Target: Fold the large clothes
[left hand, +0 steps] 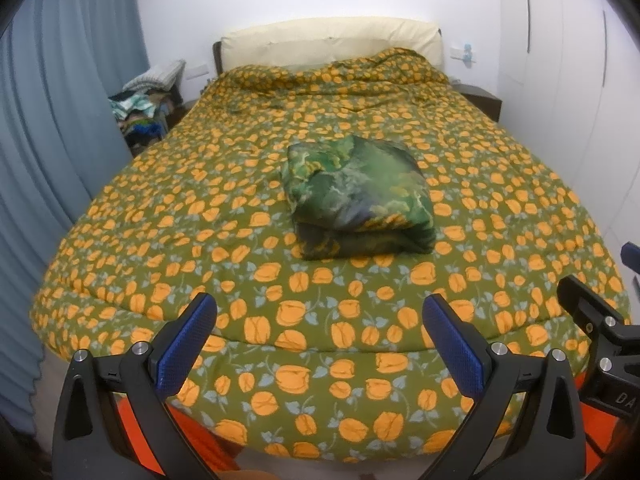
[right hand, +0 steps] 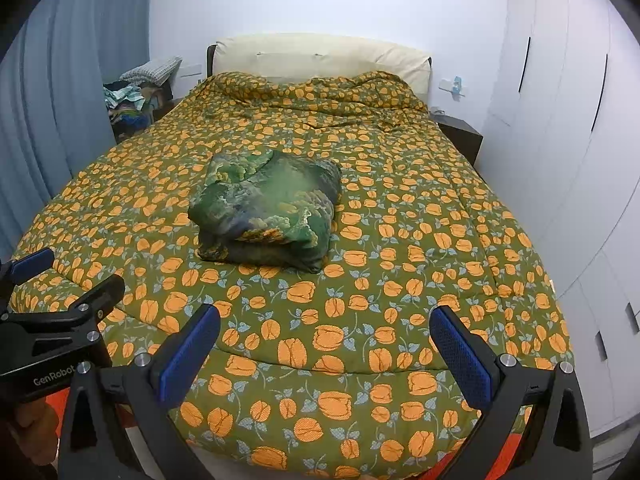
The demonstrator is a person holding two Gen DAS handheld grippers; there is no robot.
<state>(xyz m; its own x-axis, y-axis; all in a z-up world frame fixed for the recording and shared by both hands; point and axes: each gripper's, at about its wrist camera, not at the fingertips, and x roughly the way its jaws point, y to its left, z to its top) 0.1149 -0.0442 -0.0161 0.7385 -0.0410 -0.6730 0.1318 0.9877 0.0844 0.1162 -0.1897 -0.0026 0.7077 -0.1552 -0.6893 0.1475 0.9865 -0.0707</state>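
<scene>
A folded green patterned garment (left hand: pixel 358 196) (right hand: pixel 268 210) lies as a thick bundle in the middle of the bed. The bed is covered by an olive quilt with orange flowers (left hand: pixel 180 216) (right hand: pixel 420 240). My left gripper (left hand: pixel 320 320) hangs open over the foot of the bed, well short of the garment, with nothing between its blue pads. My right gripper (right hand: pixel 326 332) is open too, also over the bed's foot and apart from the bundle. Each gripper shows at the edge of the other's view: the right one (left hand: pixel 592 312), the left one (right hand: pixel 60 284).
A cream headboard (left hand: pixel 328 42) stands at the far end. Blue curtains (left hand: pixel 52 140) hang on the left, white wardrobe doors (right hand: pixel 560 140) on the right. A heap of clothes (left hand: pixel 144 104) sits at the far left, a dark nightstand (right hand: pixel 460 136) at the far right.
</scene>
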